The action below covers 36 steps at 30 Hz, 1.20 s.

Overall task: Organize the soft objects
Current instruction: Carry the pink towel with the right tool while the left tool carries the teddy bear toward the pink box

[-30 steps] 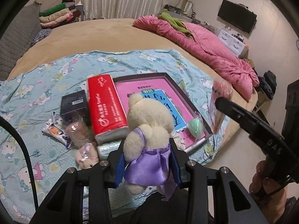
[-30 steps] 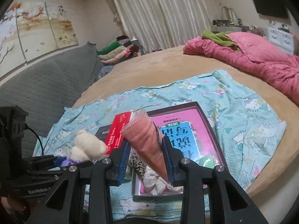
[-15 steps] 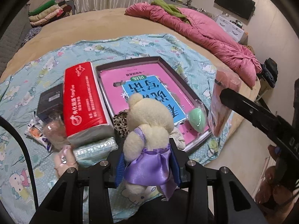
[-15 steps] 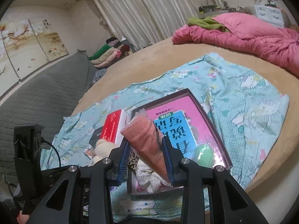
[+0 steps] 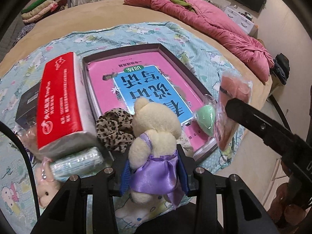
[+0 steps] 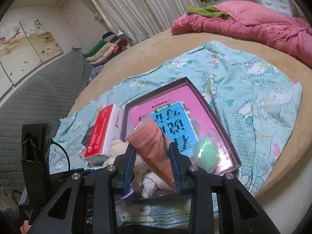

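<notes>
My left gripper [image 5: 154, 172] is shut on a cream teddy bear [image 5: 154, 134] in a purple satin dress, just above the near end of a dark box tray [image 5: 161, 47]. The tray holds a pink and blue book, a green sponge egg [image 5: 206, 120] and a leopard-print scrunchie [image 5: 115, 128]. My right gripper [image 6: 152, 167] is shut on a salmon-pink cloth pack in clear plastic [image 6: 154, 146], over the tray's near edge [image 6: 214, 113]. In the left wrist view that pack [image 5: 232, 101] hangs at the tray's right corner. The bear's head [image 6: 117, 146] shows left of it.
A red tissue pack [image 5: 58, 101] lies left of the tray, with a black box [image 5: 25, 105], a teal wipes pack [image 5: 78, 161] and a small pink plush [image 5: 45, 187] near it. All rest on a cartoon-cat sheet [image 5: 136, 29]. A pink quilt [image 5: 214, 25] lies beyond; the bed's edge drops off right.
Both grippers have sunk and moved in toward the tray, which now looks larger and closer. The bear and the pink pack stay gripped as before.
</notes>
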Motion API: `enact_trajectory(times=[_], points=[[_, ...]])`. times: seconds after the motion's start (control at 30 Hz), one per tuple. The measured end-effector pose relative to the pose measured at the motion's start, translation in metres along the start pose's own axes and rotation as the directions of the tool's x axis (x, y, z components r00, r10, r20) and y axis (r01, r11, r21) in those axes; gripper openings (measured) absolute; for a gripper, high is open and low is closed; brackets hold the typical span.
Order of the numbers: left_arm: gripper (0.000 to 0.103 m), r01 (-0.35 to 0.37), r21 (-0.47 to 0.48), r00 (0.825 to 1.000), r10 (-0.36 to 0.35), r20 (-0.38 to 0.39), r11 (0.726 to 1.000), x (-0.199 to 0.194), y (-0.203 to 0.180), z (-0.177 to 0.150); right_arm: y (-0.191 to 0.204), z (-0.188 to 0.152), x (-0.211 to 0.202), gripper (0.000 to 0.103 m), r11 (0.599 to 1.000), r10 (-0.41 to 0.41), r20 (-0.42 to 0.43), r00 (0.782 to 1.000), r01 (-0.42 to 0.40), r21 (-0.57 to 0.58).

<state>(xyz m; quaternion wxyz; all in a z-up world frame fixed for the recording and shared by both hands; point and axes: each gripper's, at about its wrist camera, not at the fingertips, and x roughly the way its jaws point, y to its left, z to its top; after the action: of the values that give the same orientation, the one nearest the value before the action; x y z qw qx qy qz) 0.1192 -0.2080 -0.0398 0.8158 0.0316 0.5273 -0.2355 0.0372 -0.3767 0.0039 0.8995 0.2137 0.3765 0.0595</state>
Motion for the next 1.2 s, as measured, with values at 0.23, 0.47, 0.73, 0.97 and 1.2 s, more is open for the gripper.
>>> enact_trajectory(times=[0.23, 0.47, 0.73, 0.97, 1.2], points=[[0.041, 0.009, 0.0, 1.0, -0.009, -0.024, 1.0, 0.015, -0.002, 0.004, -0.008, -0.001, 0.018, 0.035, 1.0, -0.002, -0.044, 0.999, 0.003, 0.027], [0.041, 0.017, -0.002, 0.999, -0.017, -0.036, 1.0, 0.024, 0.0, 0.0, -0.011, -0.005, 0.039, 0.035, 0.999, -0.017, -0.097, 0.995, 0.02, 0.029], [0.042, 0.022, -0.011, 0.999, -0.022, -0.043, 1.0, 0.028, 0.004, -0.001, -0.012, -0.008, 0.061, 0.036, 0.997, -0.068, -0.142, 0.988, 0.07, 0.011], [0.042, 0.031, -0.023, 0.998, -0.032, -0.048, 0.999, 0.031, 0.009, -0.003, -0.01, -0.005, 0.08, 0.037, 0.997, -0.072, -0.159, 0.985, 0.075, 0.013], [0.042, 0.04, -0.029, 0.998, -0.042, -0.051, 0.999, 0.032, 0.011, -0.002, -0.015, -0.006, 0.091, 0.038, 0.997, -0.041, -0.172, 0.984, 0.053, 0.061]])
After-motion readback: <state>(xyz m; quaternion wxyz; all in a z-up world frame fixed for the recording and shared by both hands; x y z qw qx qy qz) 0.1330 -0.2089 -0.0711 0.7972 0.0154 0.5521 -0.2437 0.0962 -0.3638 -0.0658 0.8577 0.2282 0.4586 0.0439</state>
